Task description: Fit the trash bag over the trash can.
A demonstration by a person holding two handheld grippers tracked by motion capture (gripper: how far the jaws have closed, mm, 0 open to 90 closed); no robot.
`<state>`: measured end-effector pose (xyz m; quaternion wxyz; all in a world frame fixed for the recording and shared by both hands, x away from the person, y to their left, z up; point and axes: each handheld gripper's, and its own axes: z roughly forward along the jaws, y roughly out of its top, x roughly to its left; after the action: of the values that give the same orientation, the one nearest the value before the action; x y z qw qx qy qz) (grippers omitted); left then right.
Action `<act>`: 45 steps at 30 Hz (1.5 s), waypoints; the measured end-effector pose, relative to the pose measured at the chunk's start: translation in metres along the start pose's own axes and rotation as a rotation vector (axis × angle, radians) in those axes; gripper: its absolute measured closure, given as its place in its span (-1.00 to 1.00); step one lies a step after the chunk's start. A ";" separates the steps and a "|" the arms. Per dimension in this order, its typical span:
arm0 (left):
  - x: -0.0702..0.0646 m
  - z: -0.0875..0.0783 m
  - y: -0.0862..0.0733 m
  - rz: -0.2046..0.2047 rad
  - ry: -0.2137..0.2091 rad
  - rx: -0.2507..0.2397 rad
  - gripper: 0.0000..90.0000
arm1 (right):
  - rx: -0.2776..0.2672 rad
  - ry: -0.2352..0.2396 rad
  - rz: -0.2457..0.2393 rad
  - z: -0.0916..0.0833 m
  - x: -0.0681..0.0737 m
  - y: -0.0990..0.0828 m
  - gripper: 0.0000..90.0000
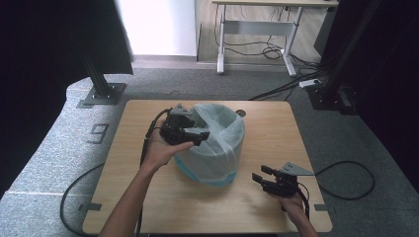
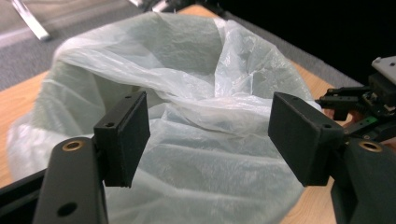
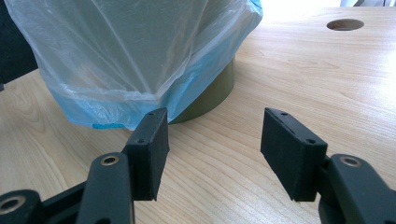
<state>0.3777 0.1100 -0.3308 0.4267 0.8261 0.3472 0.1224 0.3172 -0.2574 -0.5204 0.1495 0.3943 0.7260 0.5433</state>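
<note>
A small bin (image 1: 212, 148) lined with a pale translucent plastic bag (image 2: 187, 93) stands in the middle of the wooden table (image 1: 267, 128). The bag drapes over the rim and hangs down the outside, blue-tinted at the hem (image 3: 140, 70); the bin's olive base (image 3: 210, 95) shows beneath it. My left gripper (image 1: 195, 136) hovers over the bin's near-left rim, open, with the crumpled bag film (image 2: 210, 121) beyond its pads and nothing pinched. My right gripper (image 1: 261, 174) rests low on the table to the bin's right, open, aimed at the bin's base (image 3: 212, 144).
A round cable hole (image 1: 240, 113) sits in the table behind the bin. Black cables (image 1: 346, 182) trail off both sides of the table. A desk frame (image 1: 257, 34) and black stands (image 1: 101, 89) are on the grey floor beyond.
</note>
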 end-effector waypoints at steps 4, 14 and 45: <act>-0.001 -0.011 -0.013 0.002 0.004 -0.041 -0.35 | 0.006 0.001 -0.003 0.001 0.000 0.000 -0.10; -0.007 -0.027 -0.041 0.031 0.015 -0.084 -0.35 | 0.011 -0.005 0.000 0.001 0.001 -0.003 -0.10; 0.010 -0.043 -0.132 -0.003 0.064 -0.084 -0.37 | 0.030 -0.013 0.007 0.003 0.000 -0.009 -0.10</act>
<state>0.3019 0.1956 -0.4097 0.4498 0.8026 0.3564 0.1625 0.3156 -0.2563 -0.5292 0.1462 0.4024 0.7318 0.5303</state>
